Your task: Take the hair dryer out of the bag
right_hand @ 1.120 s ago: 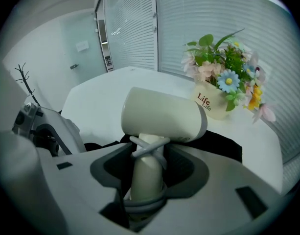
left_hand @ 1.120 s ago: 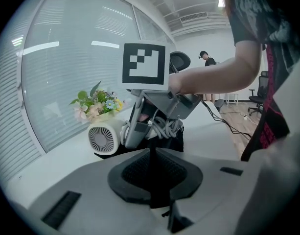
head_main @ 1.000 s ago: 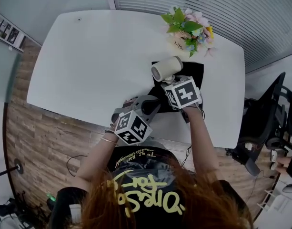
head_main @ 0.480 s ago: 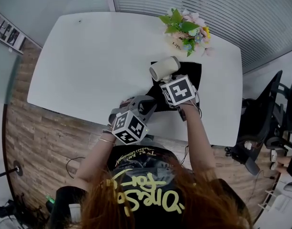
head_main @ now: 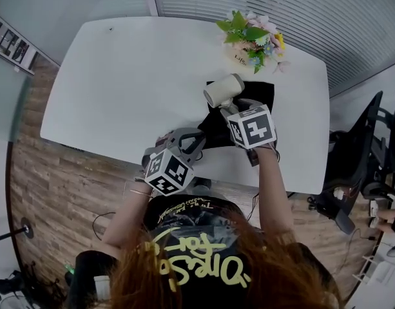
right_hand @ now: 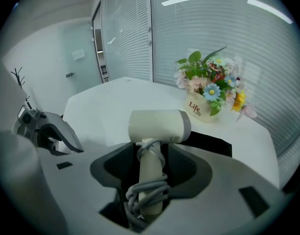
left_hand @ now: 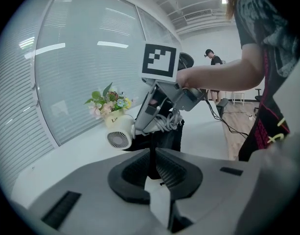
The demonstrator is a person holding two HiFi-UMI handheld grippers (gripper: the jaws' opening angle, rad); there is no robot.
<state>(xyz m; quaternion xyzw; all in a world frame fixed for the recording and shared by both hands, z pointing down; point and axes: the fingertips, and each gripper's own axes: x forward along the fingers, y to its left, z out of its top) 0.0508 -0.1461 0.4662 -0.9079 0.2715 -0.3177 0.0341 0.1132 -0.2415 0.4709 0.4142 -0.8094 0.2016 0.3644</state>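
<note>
Right gripper (right_hand: 150, 173) is clamped on the dryer (right_hand: 157, 126) by its handle; the handle runs along the jaws, head at the far end, barrel crosswise. The dryer stands above the bag (head_main: 267, 99), over its far-left corner, apparently clear of the mouth; left gripper (left_hand: 153, 168) is pinched tight on the bag's near edge. Judgement: withdrawal should follow the handle's axis, up and away from the bag, the left gripper anchoring the bag.
</note>
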